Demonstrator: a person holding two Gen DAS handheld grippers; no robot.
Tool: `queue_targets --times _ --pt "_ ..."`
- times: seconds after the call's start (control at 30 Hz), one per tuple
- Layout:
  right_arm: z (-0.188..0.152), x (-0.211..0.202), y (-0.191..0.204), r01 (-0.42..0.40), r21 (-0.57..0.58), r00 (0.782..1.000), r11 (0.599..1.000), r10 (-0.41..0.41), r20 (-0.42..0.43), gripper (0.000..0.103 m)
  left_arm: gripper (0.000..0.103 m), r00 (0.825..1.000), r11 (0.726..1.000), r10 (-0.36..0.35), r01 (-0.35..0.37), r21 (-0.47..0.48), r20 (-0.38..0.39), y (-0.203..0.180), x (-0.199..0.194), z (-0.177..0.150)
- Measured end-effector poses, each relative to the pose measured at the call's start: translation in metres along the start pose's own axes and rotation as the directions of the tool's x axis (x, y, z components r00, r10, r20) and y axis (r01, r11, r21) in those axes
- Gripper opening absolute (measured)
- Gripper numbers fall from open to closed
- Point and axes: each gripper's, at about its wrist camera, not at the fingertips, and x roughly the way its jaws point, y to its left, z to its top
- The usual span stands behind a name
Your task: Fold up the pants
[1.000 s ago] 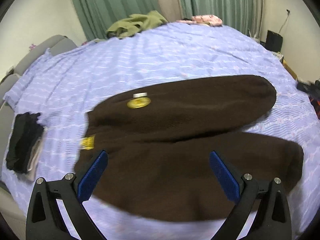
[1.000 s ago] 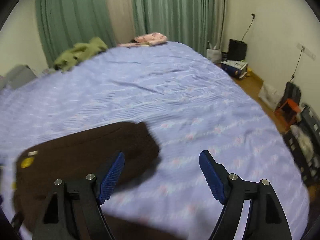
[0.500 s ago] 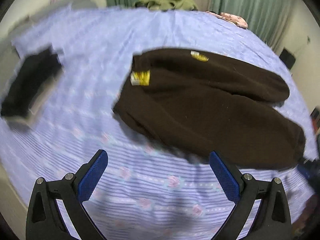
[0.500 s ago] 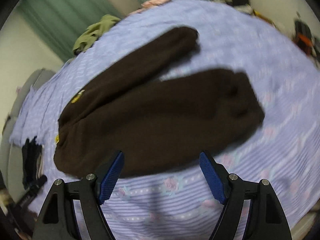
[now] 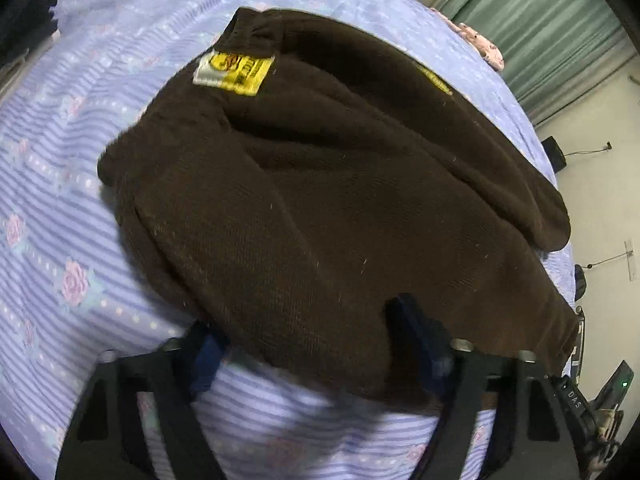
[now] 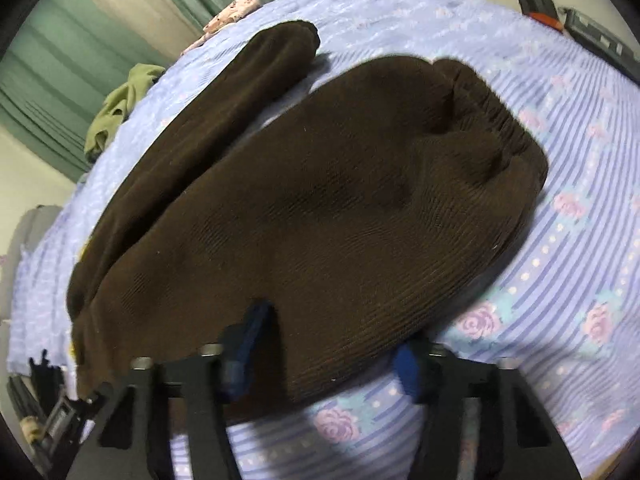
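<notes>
Dark brown pants (image 5: 340, 200) lie spread on the bed, waist end with a yellow label (image 5: 234, 72) to the left, two legs running right. My left gripper (image 5: 316, 344) is open, its jaws straddling the near edge of the pants by the waist. In the right wrist view the pants (image 6: 320, 208) show their near leg and gathered cuff (image 6: 496, 128). My right gripper (image 6: 328, 344) is open, its jaws straddling the near edge of that leg. The fabric hides the fingertips.
The bed has a lilac striped sheet with roses (image 5: 72, 280). An olive green garment (image 6: 120, 108) and a pink item (image 6: 236, 10) lie at the far side by green curtains. Dark folded clothes (image 5: 24, 20) sit at the left. Room clutter (image 6: 580, 24) stands beyond the bed.
Both grippers dropped down and forward to the near edge of the pants. Each now has the fabric edge between its open jaws; the pants have not moved.
</notes>
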Motion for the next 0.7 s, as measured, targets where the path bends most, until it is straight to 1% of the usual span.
queue_targets --times 0.03,0.07,0.1,0.17,0.3,0.43,0.5,0.6,0.7 --pt "0.002 -0.004 0.003 0.004 -0.004 1.000 1.000 -0.004 0.000 0.032 0.050 1.000 1.000 -0.004 0.004 0.020 -0.001 -0.002 -0.004 0.000" --pt "0.004 -0.008 0.005 0.016 -0.004 1.000 1.000 -0.016 -0.007 0.024 0.043 1.000 1.000 -0.001 0.001 0.031 -0.005 -0.004 -0.008 0.000" --pt "0.006 -0.014 0.008 0.025 0.005 1.000 1.000 -0.025 -0.012 0.021 0.040 1.000 0.999 0.003 -0.002 0.044 -0.005 -0.006 -0.014 0.000" --pt "0.006 -0.033 0.012 0.037 0.002 0.999 0.999 -0.037 0.001 0.018 0.035 1.000 0.998 -0.002 0.003 0.058 -0.006 -0.006 -0.025 -0.001" --pt "-0.006 -0.077 0.026 0.075 -0.053 0.997 0.996 -0.073 0.034 0.016 0.031 1.000 0.999 -0.021 0.021 0.040 -0.019 0.002 -0.050 -0.003" --pt "-0.016 -0.105 0.037 0.099 -0.071 0.995 0.993 -0.096 0.038 0.016 0.030 0.999 0.999 -0.018 0.019 0.043 -0.031 0.008 -0.069 0.000" --pt "-0.016 -0.110 0.039 0.108 -0.057 0.994 0.992 -0.107 0.023 0.016 0.030 1.000 0.998 0.000 0.001 0.060 -0.030 0.004 -0.075 0.006" --pt "-0.010 -0.116 0.038 0.095 -0.011 0.995 0.995 -0.095 0.001 0.016 0.029 1.000 0.997 0.012 -0.012 0.081 -0.006 -0.005 -0.089 0.015" --pt "0.005 -0.134 0.042 0.086 0.014 0.996 0.996 -0.087 0.024 0.016 0.028 1.000 0.998 0.020 -0.020 0.060 -0.004 -0.014 -0.102 0.021"
